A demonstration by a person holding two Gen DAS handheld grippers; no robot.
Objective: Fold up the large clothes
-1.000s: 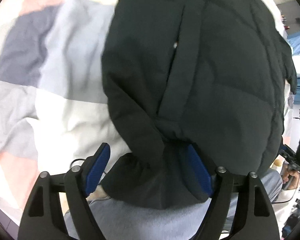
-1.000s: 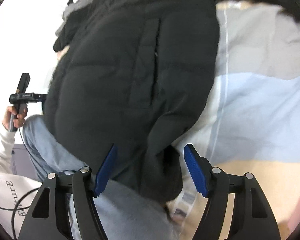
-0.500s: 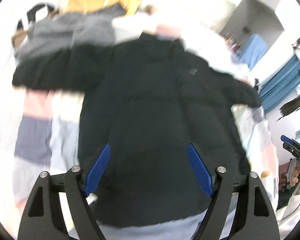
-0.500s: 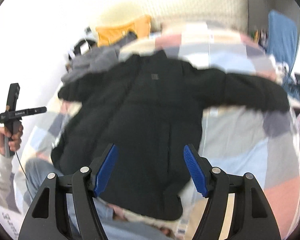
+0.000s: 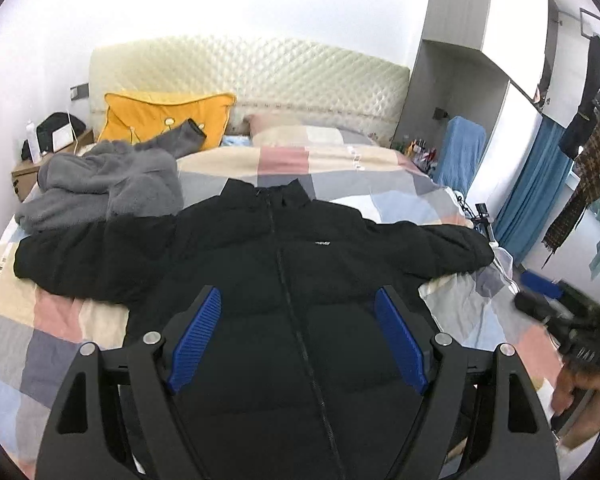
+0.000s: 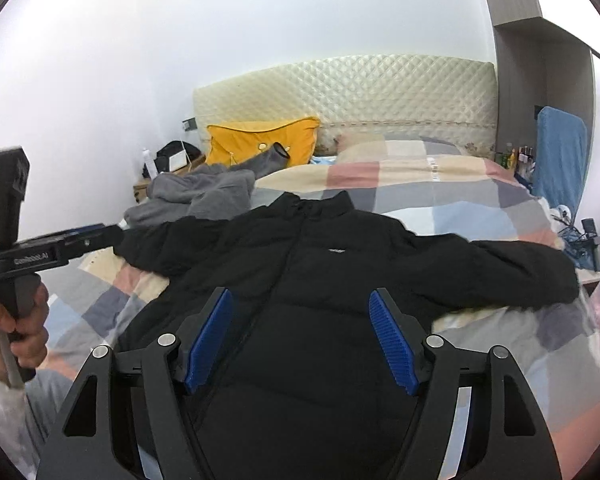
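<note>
A black puffer jacket (image 5: 284,280) lies front-up and zipped on a patchwork-quilted bed (image 5: 340,168), sleeves spread wide, collar toward the padded headboard (image 5: 252,76). Above its lower half, the left gripper (image 5: 298,340) and right gripper (image 6: 300,338) hover with blue pads well apart, holding nothing. A grey fleece (image 5: 100,184) sits heaped beside one sleeve, near a yellow pillow (image 5: 160,116).
</note>
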